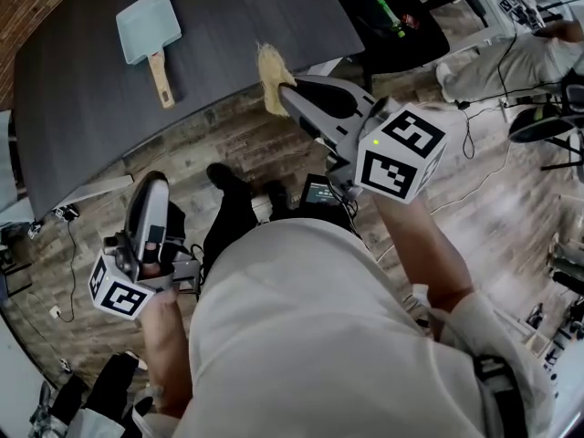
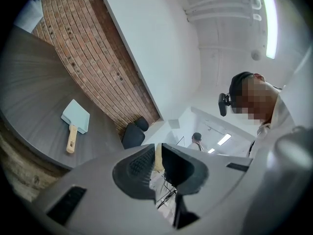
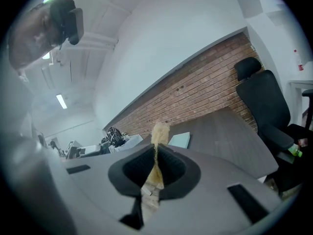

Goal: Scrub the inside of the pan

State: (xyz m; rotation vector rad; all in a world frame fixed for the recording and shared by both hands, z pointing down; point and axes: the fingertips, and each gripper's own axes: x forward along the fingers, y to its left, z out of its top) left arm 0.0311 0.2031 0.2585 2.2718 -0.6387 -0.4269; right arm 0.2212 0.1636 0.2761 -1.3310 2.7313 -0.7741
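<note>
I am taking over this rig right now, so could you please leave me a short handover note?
Left gripper: fingers shut, empty, over the floor short of the table.
Right gripper: fingers shut on the tan scrubber, near the table's edge.
Pan: flat on the table, apart from both grippers.
Done: scrubber in hand. Left: reach the pan, probably steady its handle, scrub the inside.

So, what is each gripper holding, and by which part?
The right gripper is shut on a tan scrub pad, pinched by one end; the rest sticks out past the tips. The left gripper is shut, empty.
</note>
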